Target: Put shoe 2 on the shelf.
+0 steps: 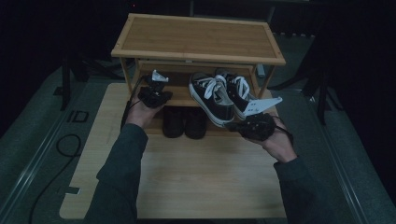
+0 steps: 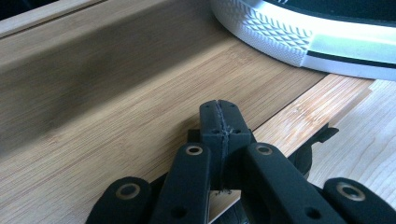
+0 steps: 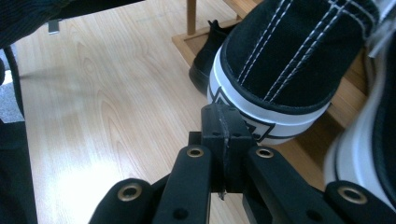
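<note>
Left gripper (image 2: 219, 119): jaws pressed together with nothing between them, low centre of the left gripper view, tips over the bamboo shelf board (image 2: 140, 107) of the rack. White ribbed toe of a sneaker (image 2: 299, 42) in the upper right of that view, resting on the same board, apart from the jaw tips.

Right gripper (image 3: 224, 126): jaws likewise together and empty, low centre of the right gripper view, tips just at the white rubber heel band of a black sneaker (image 3: 285, 56) with white stitching; whether touching, cannot tell. Second sneaker (image 3: 373, 140) blurred along the right edge. Dark shoe (image 3: 208, 56) on the rack's lowest level, top centre, with the pale wooden table (image 3: 107, 112) across the left.

In the high view, left gripper (image 1: 154, 93) held at the left end of the middle shelf, centre left of the frame; right gripper (image 1: 254, 123) right of centre, at the heels of the two black-and-white sneakers (image 1: 219, 95), which lie side by side on the middle shelf with heels jutting past its front edge. Pair of dark shoes (image 1: 184, 122) beneath them. Bamboo shoe rack (image 1: 196, 37) standing at the far end of the table.
</note>
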### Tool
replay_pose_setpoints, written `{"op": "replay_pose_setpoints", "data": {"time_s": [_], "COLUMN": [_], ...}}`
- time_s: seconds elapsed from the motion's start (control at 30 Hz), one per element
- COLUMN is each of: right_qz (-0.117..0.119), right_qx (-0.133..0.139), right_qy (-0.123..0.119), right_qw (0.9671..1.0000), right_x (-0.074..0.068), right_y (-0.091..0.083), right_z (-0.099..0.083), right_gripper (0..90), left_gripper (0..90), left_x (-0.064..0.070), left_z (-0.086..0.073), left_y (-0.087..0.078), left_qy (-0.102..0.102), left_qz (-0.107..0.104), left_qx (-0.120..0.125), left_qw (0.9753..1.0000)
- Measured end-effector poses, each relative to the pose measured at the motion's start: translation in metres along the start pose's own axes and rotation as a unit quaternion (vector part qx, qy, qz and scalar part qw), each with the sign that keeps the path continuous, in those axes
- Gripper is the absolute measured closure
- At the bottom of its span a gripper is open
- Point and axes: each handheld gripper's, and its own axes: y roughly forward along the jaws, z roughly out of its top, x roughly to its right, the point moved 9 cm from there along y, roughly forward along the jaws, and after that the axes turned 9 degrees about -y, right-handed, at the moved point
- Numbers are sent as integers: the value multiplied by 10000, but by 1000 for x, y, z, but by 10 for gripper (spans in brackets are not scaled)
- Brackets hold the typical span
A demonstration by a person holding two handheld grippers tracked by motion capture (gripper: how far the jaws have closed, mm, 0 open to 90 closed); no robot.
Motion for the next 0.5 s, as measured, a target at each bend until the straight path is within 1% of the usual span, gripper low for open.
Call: {"op": "replay_pose_setpoints", "data": {"time_s": [0.27, 0.37, 0.5], "right_qz": [150, 196, 143], "right_qx": [111, 136, 207], "right_qy": [-22, -39, -169], "right_qw": [9998, 9997, 9995], "right_x": [-7, -9, -10], "right_y": [11, 15, 19], "right_z": [9, 13, 18], "right_gripper": [900, 900, 900], "left_gripper": [900, 900, 900], "left_x": [0, 0, 0], "left_z": [0, 0, -1], "left_y": [0, 0, 0], "left_qy": [38, 31, 7], "left_qz": [36, 49, 29], "left_qx": [-39, -8, 8], "left_qw": [10000, 10000, 10000]}}
